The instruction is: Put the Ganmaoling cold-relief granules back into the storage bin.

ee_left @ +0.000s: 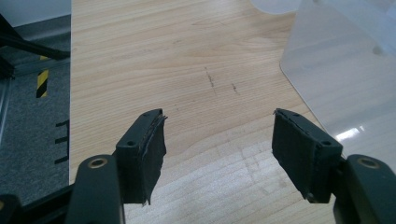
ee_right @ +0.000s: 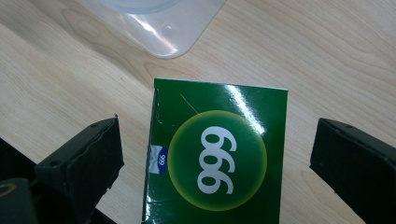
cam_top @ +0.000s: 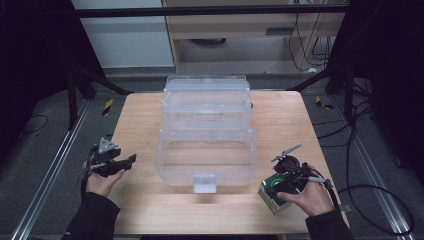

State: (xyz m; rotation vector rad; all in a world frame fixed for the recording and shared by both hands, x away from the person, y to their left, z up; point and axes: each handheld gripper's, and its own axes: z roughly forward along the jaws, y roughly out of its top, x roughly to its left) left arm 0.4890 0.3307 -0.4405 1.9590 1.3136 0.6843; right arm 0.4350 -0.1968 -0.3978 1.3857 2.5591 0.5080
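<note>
Jaws of the right gripper (ee_right: 215,154) stood wide with the small green cardboard box marked 999 (ee_right: 217,154) lying between them, pads not touching it; the box sat on the light wooden table (cam_top: 145,120), just off the near right corner of the clear plastic tiered storage case (cam_top: 206,150). Left gripper (ee_left: 217,149), left of that case, was also wide and empty. Best approach, judged: centre the pads on the box's long sides, close squarely, lift straight before moving toward the case.

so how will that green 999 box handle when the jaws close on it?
The green box looks like thin glossy card, so probably light and crushable under a hard squeeze. Its shiny faces may slip. It lies flat on the table between the open right gripper jaws, so it is unlikely to tip or roll.
</note>
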